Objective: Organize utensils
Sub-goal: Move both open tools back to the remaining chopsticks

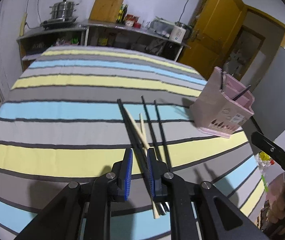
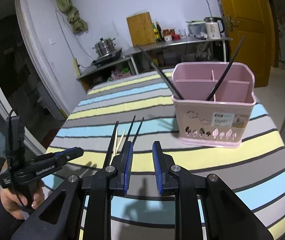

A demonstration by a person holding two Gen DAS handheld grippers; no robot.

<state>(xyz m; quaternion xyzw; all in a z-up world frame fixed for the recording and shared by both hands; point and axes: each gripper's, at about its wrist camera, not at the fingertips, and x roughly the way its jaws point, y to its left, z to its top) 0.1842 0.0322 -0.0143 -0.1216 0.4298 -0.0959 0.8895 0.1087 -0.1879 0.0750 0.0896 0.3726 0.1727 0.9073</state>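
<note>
On the striped tablecloth (image 1: pixel 62 110) lie a black chopstick (image 1: pixel 130 124) crossed by pale wooden chopsticks (image 1: pixel 141 134), and two more dark chopsticks (image 1: pixel 158 124) just to their right. My left gripper (image 1: pixel 140 172) hovers low over their near ends. Its jaws stand narrowly apart with the black chopstick in the gap, and the left pad is clear of it. The pink utensil holder (image 2: pixel 212 120) stands to the right with two black chopsticks (image 2: pixel 226 68) leaning in it. My right gripper (image 2: pixel 142 160) is open with nothing between its fingers, between the loose chopsticks (image 2: pixel 112 140) and the holder.
A hand (image 2: pixel 22 198) holds the left gripper's handle at the lower left. A metal counter (image 2: pixel 182 42) behind the table carries a steamer pot (image 2: pixel 104 48), a cutting board, bottles and a kettle. A yellow door (image 2: pixel 246 20) stands at the right. The table edge runs close behind the holder.
</note>
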